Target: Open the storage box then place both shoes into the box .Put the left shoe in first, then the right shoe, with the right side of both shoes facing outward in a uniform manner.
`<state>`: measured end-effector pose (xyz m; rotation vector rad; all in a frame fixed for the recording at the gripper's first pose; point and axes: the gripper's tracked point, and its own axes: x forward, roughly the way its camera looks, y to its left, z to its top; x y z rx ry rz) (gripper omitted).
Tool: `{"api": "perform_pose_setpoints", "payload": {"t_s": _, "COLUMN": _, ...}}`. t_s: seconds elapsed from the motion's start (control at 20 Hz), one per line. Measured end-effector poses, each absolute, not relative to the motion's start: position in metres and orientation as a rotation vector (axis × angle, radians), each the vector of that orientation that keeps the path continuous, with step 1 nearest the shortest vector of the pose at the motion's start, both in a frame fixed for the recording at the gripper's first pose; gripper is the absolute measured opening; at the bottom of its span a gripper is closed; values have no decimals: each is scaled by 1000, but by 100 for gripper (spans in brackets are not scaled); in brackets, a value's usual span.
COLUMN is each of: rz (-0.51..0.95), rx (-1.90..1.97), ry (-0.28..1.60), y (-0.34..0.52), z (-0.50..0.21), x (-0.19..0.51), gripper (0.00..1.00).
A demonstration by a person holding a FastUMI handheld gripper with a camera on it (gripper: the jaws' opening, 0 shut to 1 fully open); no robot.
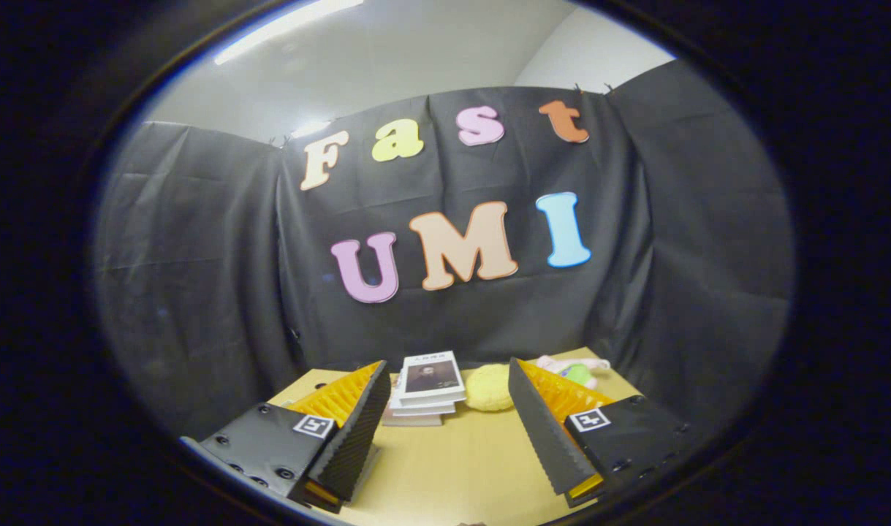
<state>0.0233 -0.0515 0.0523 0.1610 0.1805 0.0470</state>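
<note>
Your gripper [445, 431] stood spread and empty above the table [460, 467]; books [427, 387] lay beyond. A storage-box lid would probably be light and stiff; grip its rim.

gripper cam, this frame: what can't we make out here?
- Pink and green soft thing, gripper view: partly hidden behind the right finger, kind unclear.
- Lower books of the stack: covered by the top book; left edge behind the left finger.
- Yellow plush: too blurred to name.
- Table: near part cut off below the open gripper, which holds nothing.
</note>
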Motion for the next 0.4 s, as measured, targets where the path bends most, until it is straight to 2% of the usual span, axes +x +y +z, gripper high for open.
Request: {"api": "perform_pose_setpoints", "payload": {"t_s": 0.4, "rz": -21, "rx": 48, "ry": 87, "y": -104, "z": 65, "x": 7, "gripper": 100}}
